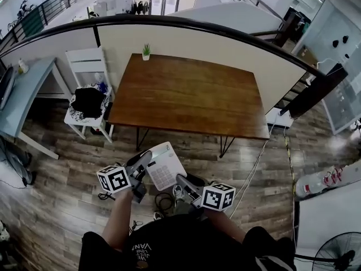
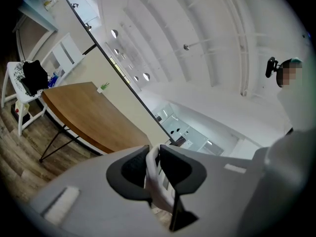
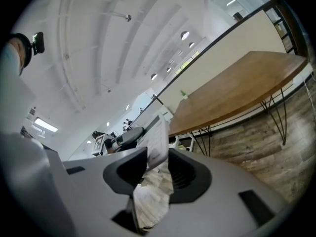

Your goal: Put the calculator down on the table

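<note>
The white, flat calculator with the grey keypad (image 1: 164,168) is up in the air over the wood-plank floor (image 1: 56,168). It is held between two grippers just short of the near edge of the brown wooden table on thin black legs (image 1: 192,95), and no part of it touches the top yet.

From where I stand, the step in hand is the carry and set-down. Both hands should go forward together so the calculator doesn't twist between them. It should clear the near edge well, then come down flat with the keypad up on the bare middle of the table. The only thing on the top is a small green potted plant (image 1: 146,51) at the far left corner, well apart from any sensible landing spot. I'd release only once the underside lies fully on the wood.

The left gripper (image 1: 148,160) pinches the calculator's left edge. In the left gripper view its jaws stand close together with the white edge clamped between them. The right gripper (image 1: 181,179) has the near right corner. In the right gripper view its jaws are only narrowly apart, and the calculator fills the gap with the pads against it, as far as I can judge.
</note>
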Motion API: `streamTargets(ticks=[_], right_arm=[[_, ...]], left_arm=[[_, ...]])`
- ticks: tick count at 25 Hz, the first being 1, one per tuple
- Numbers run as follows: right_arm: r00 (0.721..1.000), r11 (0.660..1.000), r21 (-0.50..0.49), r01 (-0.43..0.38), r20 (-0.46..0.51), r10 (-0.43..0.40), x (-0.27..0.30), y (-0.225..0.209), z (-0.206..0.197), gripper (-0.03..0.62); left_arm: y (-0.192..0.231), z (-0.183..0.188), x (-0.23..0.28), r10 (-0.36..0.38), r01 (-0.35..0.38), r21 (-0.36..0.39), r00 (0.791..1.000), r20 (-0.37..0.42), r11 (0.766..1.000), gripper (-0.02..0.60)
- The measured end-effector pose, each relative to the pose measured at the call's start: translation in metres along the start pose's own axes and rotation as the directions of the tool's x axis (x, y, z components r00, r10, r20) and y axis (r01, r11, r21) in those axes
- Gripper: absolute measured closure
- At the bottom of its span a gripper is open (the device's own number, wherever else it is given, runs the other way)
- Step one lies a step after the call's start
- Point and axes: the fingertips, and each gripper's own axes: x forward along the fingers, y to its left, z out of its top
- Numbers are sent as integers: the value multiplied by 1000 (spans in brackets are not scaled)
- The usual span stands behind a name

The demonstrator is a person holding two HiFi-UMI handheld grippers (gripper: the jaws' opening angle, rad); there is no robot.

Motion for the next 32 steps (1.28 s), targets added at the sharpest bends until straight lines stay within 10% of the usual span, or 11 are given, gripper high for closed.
streamTargets(ticks=[32], right_arm=[[991, 997, -2, -81, -108, 81, 83, -129, 141, 462]], left_arm=[[75, 79, 160, 103, -102, -7, 993, 59, 995, 520]])
